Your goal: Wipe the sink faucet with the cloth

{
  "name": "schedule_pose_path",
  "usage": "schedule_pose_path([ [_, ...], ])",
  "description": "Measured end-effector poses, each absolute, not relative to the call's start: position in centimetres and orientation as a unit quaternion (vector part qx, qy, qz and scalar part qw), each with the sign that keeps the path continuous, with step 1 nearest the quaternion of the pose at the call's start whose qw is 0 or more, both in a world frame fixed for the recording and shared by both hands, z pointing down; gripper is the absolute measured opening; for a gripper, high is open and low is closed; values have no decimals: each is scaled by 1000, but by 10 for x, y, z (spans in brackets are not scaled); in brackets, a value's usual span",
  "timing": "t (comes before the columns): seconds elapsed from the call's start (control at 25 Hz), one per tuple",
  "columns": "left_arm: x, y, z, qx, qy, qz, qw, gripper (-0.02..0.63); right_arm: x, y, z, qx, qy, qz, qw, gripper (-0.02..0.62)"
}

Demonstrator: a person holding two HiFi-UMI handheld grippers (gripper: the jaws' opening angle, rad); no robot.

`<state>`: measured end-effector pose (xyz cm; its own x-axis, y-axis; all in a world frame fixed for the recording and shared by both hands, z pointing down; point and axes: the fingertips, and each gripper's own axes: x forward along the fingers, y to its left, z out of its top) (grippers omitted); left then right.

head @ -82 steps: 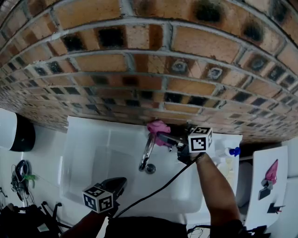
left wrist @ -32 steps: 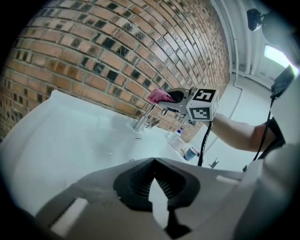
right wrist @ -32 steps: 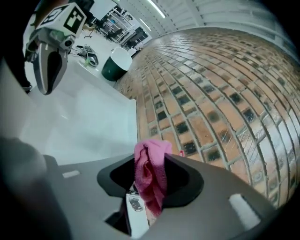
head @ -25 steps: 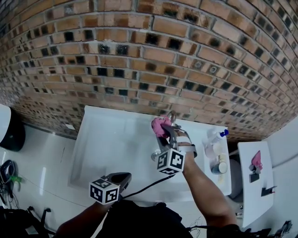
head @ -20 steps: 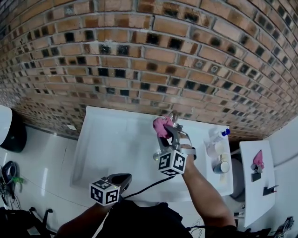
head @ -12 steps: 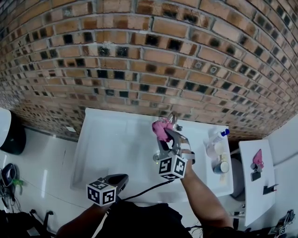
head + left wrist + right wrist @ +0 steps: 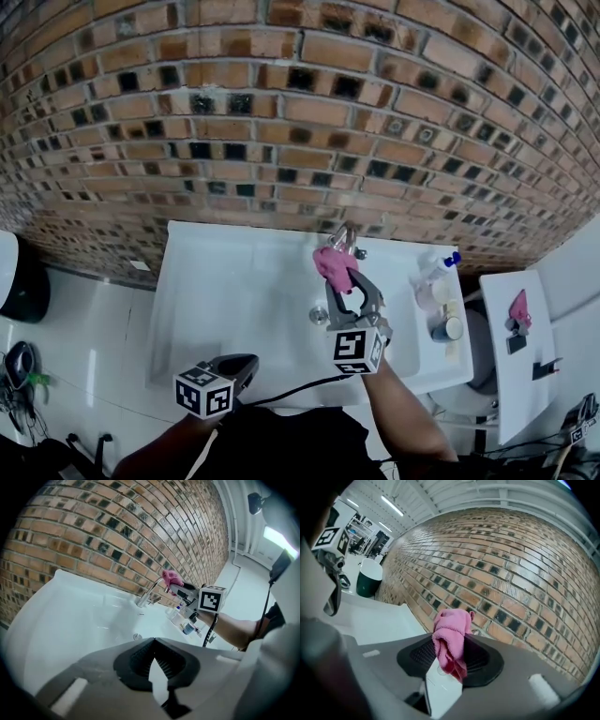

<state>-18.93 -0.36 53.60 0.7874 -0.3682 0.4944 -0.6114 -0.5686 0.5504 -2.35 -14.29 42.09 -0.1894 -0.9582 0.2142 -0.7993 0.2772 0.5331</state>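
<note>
Your right gripper (image 7: 339,281) is clamped on the pink cloth (image 7: 451,637). The right gripper view shows the jaws pinching a bunched fold of it, with a tuft standing proud of the tips and a tail hanging down between the pads. From the head view, the cloth sits just in front of the faucet (image 7: 344,235), at the back rim of the white sink (image 7: 216,281) against the brick wall (image 7: 281,112). Whether cloth and spout are touching cannot be confirmed from any view.

Your left gripper (image 7: 247,361) hangs low over the sink's near edge, well apart from the faucet. Its jaws are together with nothing between them.

Handling assessment: the cloth is soft, light and limp, so it will likely fold back under pressure rather than push. Only the protruding tuft does the wiping, and the present grip near the middle of the bundle looks sound. Expect the faucet to be rigid and smooth (probably slippery, so the cloth may skate off the curve). Wrap the tuft round the spout and keep the hard jaw tips off the metal.
</note>
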Motion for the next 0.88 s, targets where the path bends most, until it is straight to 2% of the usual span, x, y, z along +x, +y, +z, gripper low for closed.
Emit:
schedule_pose_path([
  [0.32,-189,8,544,874,-257,182,370,6,-6,-128,439,607,-760,-72,222,158],
  [0.68,-188,18,531,872,-285,164,362,6,17,-107,491,584,-772,45,246,158],
  [0.88,-170,26,523,872,-293,152,362,6,32,-73,497,563,-786,111,229,158],
])
